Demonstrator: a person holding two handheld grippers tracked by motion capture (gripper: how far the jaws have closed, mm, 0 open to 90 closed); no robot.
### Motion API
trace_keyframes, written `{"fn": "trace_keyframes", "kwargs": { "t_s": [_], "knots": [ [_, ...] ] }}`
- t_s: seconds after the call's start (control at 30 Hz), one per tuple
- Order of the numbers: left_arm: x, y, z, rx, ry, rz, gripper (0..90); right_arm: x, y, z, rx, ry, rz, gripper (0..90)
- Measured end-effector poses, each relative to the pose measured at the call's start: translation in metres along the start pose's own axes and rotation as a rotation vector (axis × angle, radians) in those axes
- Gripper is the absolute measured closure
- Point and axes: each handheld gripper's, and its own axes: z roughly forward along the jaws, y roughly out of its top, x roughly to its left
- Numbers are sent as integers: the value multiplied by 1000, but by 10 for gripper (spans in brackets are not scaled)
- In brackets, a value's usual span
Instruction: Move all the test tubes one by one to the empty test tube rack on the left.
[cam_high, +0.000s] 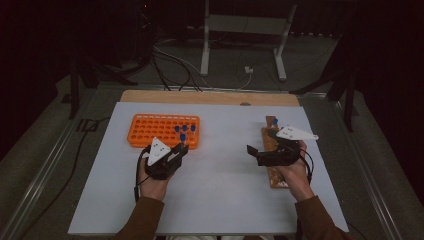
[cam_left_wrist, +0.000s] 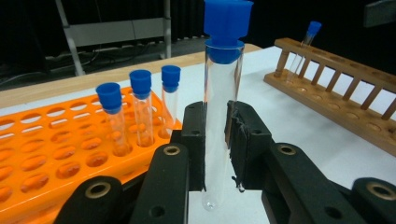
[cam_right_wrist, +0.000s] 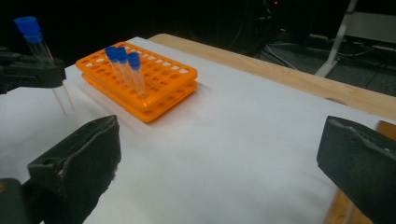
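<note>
My left gripper (cam_left_wrist: 215, 126) is shut on a clear test tube (cam_left_wrist: 222, 79) with a blue cap, held upright just above the white mat. From above, the left gripper (cam_high: 181, 146) is at the front right corner of the orange rack (cam_high: 155, 131). Three blue-capped tubes (cam_left_wrist: 141, 105) stand in that rack's right end. My right gripper (cam_high: 261, 143) is open and holds nothing, over the wooden rack (cam_high: 278, 178) and pointing left. In its own view the right gripper (cam_right_wrist: 219, 163) has its jaws wide apart, facing the orange rack (cam_right_wrist: 161, 86) and the held tube (cam_right_wrist: 58, 91).
One more capped tube (cam_left_wrist: 306, 42) stands at the far end of the wooden rack (cam_left_wrist: 343, 105). The white mat (cam_high: 220, 175) lies on a wooden table. Cables and a metal stand (cam_high: 245, 27) are on the floor beyond.
</note>
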Motion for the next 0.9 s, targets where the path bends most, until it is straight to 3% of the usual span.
{"fn": "trace_keyframes", "kwargs": {
  "t_s": [0.23,0.5,0.9],
  "knots": [
    [8,6,-5,-24,46,-2,781,-10,-2,-6,-17,-8,38,0],
    [34,14,-5,-67,118,-19,781,-16,1,-14,-48,-17,59,0],
    [49,10,29,-16,136,9,780,-19,1,-18,-61,-12,75,0]
  ]
}}
